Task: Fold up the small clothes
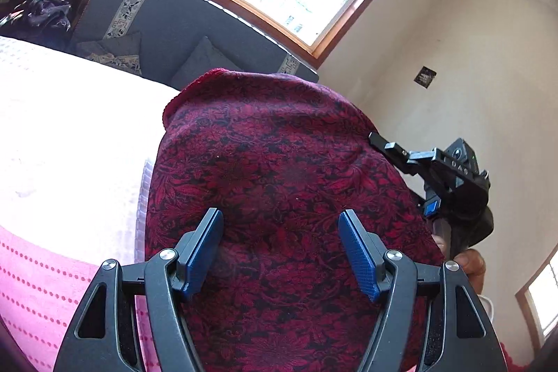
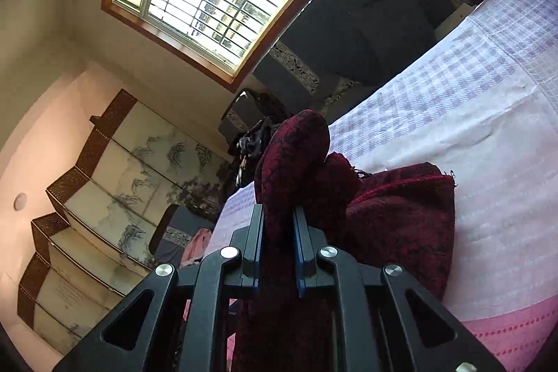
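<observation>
A dark red cloth with a black flower pattern (image 1: pixel 272 145) fills the middle of the left wrist view, held up over the bed. My left gripper (image 1: pixel 280 212) stands open, its blue pads (image 1: pixel 205 250) spread wide on either side of the cloth without pinching it. At the cloth's right edge I see my right gripper (image 1: pixel 378 139), held by a person's hand (image 1: pixel 470 262). In the right wrist view my right gripper (image 2: pixel 279 210) is shut on a bunched fold of the cloth (image 2: pixel 296 142) that rises between its pads. The rest of the cloth (image 2: pixel 401 208) lies in folds on the bed.
The bed has a white and lilac checked cover (image 2: pixel 453 93) and a pink dotted blanket (image 1: pixel 35 285) along its near edge. Behind it stand a grey sofa (image 1: pixel 167 20) under a bright window and a chair with dark clothes (image 1: pixel 45 9). A painted folding screen (image 2: pixel 122 180) stands to the side.
</observation>
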Demonstrator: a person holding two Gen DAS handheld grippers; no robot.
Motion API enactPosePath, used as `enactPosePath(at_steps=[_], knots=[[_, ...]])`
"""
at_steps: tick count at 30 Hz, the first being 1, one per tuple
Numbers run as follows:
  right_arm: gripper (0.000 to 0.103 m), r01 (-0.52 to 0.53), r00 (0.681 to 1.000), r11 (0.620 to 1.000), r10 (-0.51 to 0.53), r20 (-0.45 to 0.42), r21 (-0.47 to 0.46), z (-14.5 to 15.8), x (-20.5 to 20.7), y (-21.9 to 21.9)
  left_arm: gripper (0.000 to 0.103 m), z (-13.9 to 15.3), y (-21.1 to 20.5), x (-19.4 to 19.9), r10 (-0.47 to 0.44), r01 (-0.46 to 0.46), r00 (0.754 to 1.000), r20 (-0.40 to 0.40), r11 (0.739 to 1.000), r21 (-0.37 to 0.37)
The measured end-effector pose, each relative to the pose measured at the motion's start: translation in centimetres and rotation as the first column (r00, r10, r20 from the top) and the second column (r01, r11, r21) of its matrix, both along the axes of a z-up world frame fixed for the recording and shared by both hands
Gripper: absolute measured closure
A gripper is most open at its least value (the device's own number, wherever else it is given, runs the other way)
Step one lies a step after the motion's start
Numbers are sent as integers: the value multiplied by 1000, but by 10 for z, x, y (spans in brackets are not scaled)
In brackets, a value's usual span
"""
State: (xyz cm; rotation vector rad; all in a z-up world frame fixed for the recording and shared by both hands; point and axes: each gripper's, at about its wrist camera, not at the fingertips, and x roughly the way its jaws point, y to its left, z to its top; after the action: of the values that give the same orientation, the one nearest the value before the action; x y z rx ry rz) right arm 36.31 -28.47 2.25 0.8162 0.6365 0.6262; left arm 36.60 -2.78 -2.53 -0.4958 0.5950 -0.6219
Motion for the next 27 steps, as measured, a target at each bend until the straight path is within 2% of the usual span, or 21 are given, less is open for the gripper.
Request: enactPosePath(at_steps=[2,5,9,13,15,17,20,21,23,27], knots=[[90,31,999,999,-31,9,18,-18,6,-9,34,-5,-6,7,-14,14,999,-31,1000,24],[90,50,991,999,-48,-125,8,-65,21,-21,34,-10,-15,6,-43,45,999,-29,998,49],[90,60,991,998,-60,-119,0,-81,1,-38,34,-13,-22,1,-76,77,997,-11,994,73],[87,57,991,998,-61,-115,-36,-81,0,-36,34,-13,-32,-2,-66,64,998,16,989,136],[82,51,992,996,-59,-110,-73,-72,-1,-33,33,-13,-33,-2,-67,64,998,13,989,131],[81,76,992,981,-94,-89,-179,-56,-10,-33,33,-14,-32,1,-63,61,998,7,990,126],[78,94,994,968,-103,-28,-233,-30,-39,-33,33,-17,-29,2,-59,58,998,3,993,107],[76,76,995,964,-89,-38,-256,-27,-46,-32,33,-17,-29,3,-57,57,998,3,992,109],[69,10,997,970,-29,-73,-244,-28,-56,-25,33,-17,-30,3,-56,55,998,7,991,120],[69,-85,986,951,38,-159,-297,-41,-63,-3,33,-15,-30,2,-52,51,999,4,990,129]])
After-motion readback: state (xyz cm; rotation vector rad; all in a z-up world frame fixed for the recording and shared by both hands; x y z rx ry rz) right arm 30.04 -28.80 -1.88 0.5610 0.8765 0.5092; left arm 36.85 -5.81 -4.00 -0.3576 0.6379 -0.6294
